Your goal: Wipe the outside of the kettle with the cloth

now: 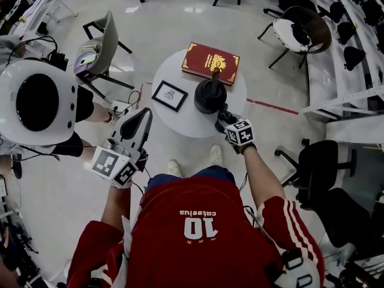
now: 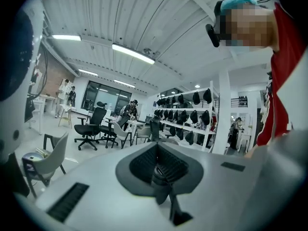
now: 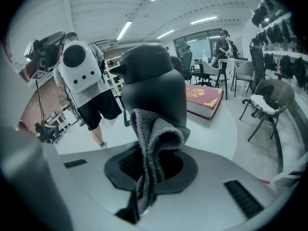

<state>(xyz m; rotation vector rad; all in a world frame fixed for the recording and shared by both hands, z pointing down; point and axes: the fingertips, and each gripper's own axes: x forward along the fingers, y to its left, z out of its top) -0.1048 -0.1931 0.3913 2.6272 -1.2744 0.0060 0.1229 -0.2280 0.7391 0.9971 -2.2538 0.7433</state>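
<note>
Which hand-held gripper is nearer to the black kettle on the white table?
Right. The right hand-held gripper, shut on a grey knitted cloth, is at the black kettle's near side; the left hand-held gripper, shut and empty, is off the round white table's left edge.

On the back of your red jersey [image 1: 180, 245] stands a white 10, with a small white word beside it that is too fine to read. The gold print on the red book [image 1: 211, 62] is illegible.

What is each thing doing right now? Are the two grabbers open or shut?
Kettle: upright on the round table.
Cloth: bunched up, next to the kettle.
Book: closed, lying flat.
Picture frame: lying flat.
Right gripper: shut on the cloth.
Left gripper: shut, empty.
</note>
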